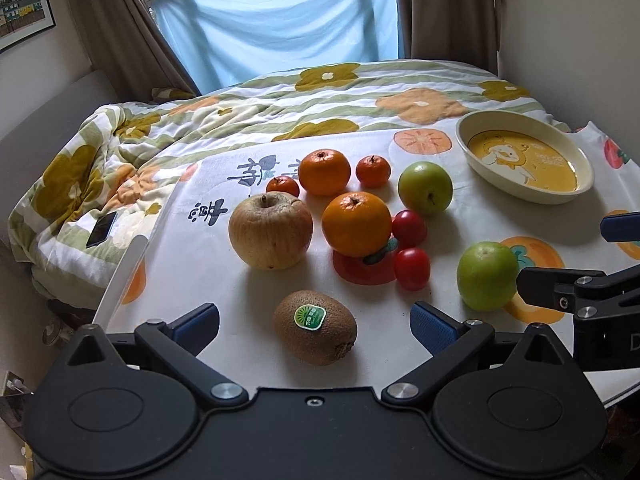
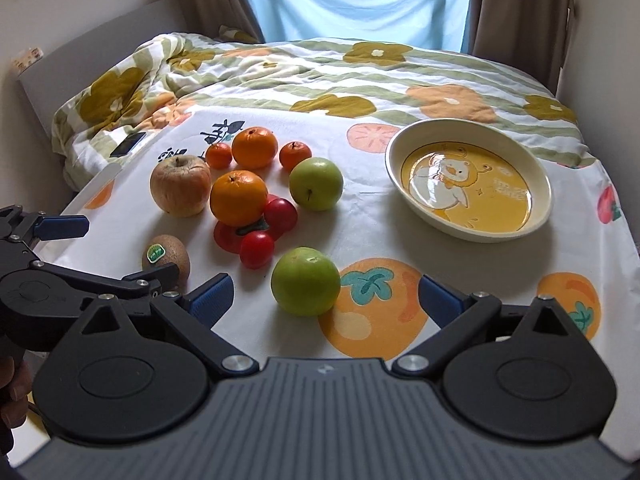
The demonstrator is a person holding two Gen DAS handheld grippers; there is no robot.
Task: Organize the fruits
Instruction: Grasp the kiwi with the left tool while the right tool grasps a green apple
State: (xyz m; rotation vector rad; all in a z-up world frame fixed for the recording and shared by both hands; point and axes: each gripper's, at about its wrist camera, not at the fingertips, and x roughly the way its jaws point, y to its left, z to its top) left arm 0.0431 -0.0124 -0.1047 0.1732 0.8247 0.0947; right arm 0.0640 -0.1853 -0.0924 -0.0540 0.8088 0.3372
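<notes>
I count eleven fruits on the printed cloth [image 2: 372, 216] that covers the tabletop, all lying loose. A kiwi [image 1: 315, 327] with a green sticker sits closest to the near edge, toward the left. Behind it stands a wrinkled apple [image 1: 270, 231], and beside that a large orange [image 1: 356, 224] touching two cherry tomatoes [image 1: 409, 228] [image 1: 412, 268]. Farther back I see a second orange [image 1: 324, 171] flanked by two small mandarins [image 1: 283, 186] [image 1: 373, 171]. A green apple [image 1: 425, 187] lies to the right of this cluster, at mid-table. Another green apple [image 2: 305, 281] lies apart from the rest, close to the near edge and right of the kiwi.

The yellow-bottomed dish [image 2: 404, 148] with a cartoon figure stands toward the far right corner. It holds no fruit.

My left gripper [image 1: 314, 325] hovers at the near edge with its jaws spread wide, the kiwi lying between the blue pads [image 1: 430, 326] without contact. My right gripper [image 2: 325, 298] is likewise wide apart, with the nearer green apple between its fingers and untouched.

Beyond the far edge I note a flowered quilt [image 2: 280, 76] on a bed, a dark phone [image 2: 128, 144] lying on it at left, and blue fabric [image 1: 280, 24] over the window between brown curtains [image 1: 116, 40].
</notes>
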